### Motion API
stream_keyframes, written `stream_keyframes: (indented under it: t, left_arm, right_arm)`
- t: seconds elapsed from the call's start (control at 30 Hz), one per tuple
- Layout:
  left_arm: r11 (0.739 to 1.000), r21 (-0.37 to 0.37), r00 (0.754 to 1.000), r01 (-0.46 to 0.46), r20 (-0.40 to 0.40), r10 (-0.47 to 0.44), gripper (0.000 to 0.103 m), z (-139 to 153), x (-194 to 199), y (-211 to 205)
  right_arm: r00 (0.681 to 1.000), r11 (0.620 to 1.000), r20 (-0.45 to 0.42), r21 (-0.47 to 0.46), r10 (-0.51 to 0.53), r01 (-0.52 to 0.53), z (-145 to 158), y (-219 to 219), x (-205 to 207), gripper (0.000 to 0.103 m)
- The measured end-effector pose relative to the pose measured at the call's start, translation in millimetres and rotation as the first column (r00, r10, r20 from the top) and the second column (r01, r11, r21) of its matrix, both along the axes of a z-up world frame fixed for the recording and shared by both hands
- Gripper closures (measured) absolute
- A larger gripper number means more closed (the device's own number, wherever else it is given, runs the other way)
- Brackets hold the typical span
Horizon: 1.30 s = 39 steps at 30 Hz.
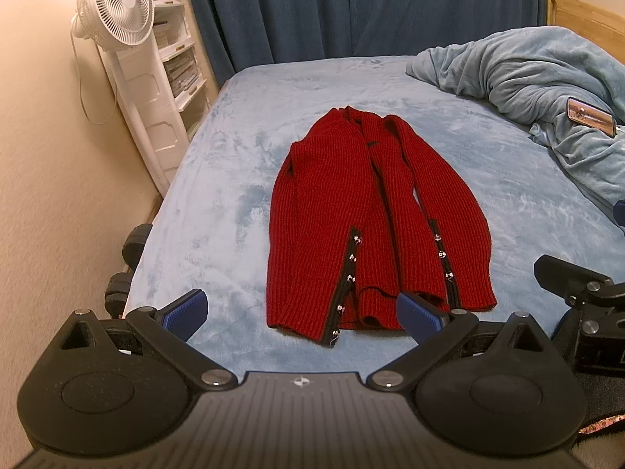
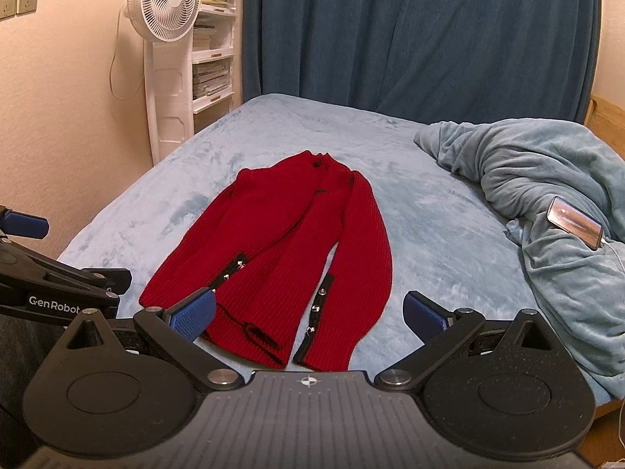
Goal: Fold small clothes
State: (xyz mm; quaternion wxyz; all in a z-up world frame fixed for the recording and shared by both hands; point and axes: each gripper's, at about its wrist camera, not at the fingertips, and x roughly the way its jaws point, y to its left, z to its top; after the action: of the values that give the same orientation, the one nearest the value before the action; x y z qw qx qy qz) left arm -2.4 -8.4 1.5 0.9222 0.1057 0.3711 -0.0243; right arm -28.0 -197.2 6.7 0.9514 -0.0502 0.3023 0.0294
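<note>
A red knitted sweater [image 1: 367, 215] [image 2: 289, 242] lies flat on the light blue bed [image 1: 218, 203] [image 2: 429, 219], both sleeves folded inward over the body, with black button strips near the cuffs. My left gripper [image 1: 302, 314] hovers open just before the sweater's near hem, its blue pads wide apart and nothing between them. My right gripper [image 2: 310, 312] also stands open above the near cuffs and hem, holding nothing. The right gripper's body [image 1: 578, 285] shows at the right edge of the left wrist view; the left gripper's body [image 2: 58, 281] shows at the left edge of the right wrist view.
A crumpled blue blanket [image 1: 547, 90] [image 2: 547, 203] with a phone [image 1: 591, 115] [image 2: 574, 223] on it fills the bed's right side. A white standing fan [image 1: 121, 11] [image 2: 168, 8] and shelves [image 2: 213, 51] stand left of the bed. Dark blue curtains [image 2: 410, 31] hang behind.
</note>
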Motion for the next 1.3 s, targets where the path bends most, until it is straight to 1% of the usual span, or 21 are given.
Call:
stream_keyframes:
  t: [0.77, 1.0, 1.3]
  left_arm:
    - [1.000, 0.000, 1.000, 0.000, 0.000, 0.000, 0.000, 0.7, 0.4, -0.4]
    - [1.000, 0.009, 1.000, -0.009, -0.002, 0.009, 0.000, 1.8, 0.8, -1.8]
    - [1.000, 0.003, 1.000, -0.018, -0.007, 0.018, 0.000, 0.7, 1.2, 3.2]
  right_arm:
    - [1.000, 1.000, -0.002, -0.001, -0.001, 0.001, -0.6, -0.5, -0.9, 0.002]
    - [1.000, 1.000, 0.000, -0.002, 0.000, 0.000, -1.7, -0.1, -2.1, 0.002]
    - [1.000, 1.000, -0.001, -0.010, 0.008, -0.008, -1.3, 2.6, -0.2, 0.002]
